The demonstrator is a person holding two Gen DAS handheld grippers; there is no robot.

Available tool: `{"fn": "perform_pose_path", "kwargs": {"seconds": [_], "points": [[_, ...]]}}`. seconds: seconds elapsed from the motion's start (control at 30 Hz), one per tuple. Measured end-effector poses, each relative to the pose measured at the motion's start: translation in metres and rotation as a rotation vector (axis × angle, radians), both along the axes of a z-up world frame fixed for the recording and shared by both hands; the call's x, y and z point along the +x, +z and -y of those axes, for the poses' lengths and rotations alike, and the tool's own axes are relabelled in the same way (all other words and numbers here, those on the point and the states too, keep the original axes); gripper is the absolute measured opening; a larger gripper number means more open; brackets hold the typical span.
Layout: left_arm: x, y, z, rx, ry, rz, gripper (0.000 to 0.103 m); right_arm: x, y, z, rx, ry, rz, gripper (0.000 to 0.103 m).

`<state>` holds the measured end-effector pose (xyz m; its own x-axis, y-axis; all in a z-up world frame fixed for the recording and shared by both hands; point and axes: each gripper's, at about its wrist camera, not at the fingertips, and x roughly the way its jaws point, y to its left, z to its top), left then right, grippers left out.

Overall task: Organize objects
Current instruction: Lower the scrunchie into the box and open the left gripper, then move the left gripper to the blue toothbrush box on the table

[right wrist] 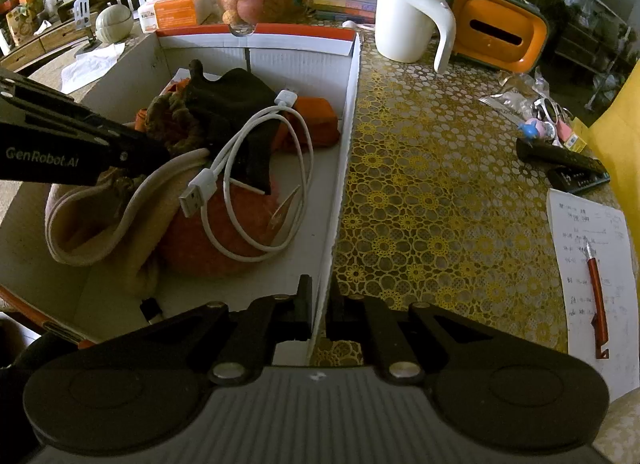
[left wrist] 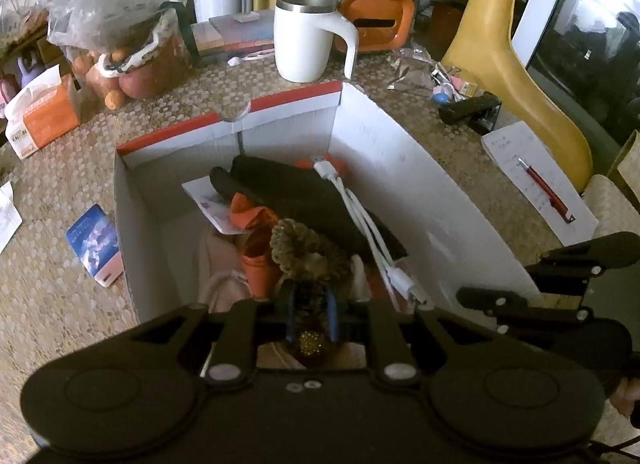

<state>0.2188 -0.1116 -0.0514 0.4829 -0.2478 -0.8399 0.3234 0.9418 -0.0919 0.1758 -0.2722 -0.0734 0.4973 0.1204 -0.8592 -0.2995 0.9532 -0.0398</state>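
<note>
Right gripper [right wrist: 319, 318] pinches the box wall [right wrist: 340, 168]; left gripper [left wrist: 311, 314], jaws narrow, holds the scrunchie [left wrist: 308, 252] low over the box's near left.

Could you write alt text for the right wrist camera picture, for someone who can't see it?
The black right gripper pinches the side wall of a white cardboard box holding a coiled white USB cable and bunched clothes; the black left gripper reaches into it.
</note>
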Motion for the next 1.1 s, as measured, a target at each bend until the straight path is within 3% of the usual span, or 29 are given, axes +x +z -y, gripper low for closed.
{"fn": "perform_pose_path", "kwargs": {"seconds": [0.27,0.4,0.83,1.0,1.1], "points": [[-0.004,0.000,-0.005,-0.043,0.002,-0.010,0.025,0.000,0.001,0.001,-0.002,0.000,0.004,0.006],[-0.007,0.003,-0.008,-0.057,-0.004,0.001,0.039,-0.001,0.001,0.000,-0.006,0.000,0.006,0.005],[-0.017,0.024,-0.031,-0.128,0.015,0.052,0.058,-0.006,0.003,0.003,-0.008,0.001,0.010,0.005],[-0.019,0.042,-0.055,-0.145,0.065,0.106,0.065,-0.008,0.005,0.005,-0.005,0.001,0.012,0.005],[-0.017,0.052,-0.076,-0.134,0.127,0.141,0.077,-0.010,0.005,0.006,-0.001,-0.003,0.012,0.005]]}}
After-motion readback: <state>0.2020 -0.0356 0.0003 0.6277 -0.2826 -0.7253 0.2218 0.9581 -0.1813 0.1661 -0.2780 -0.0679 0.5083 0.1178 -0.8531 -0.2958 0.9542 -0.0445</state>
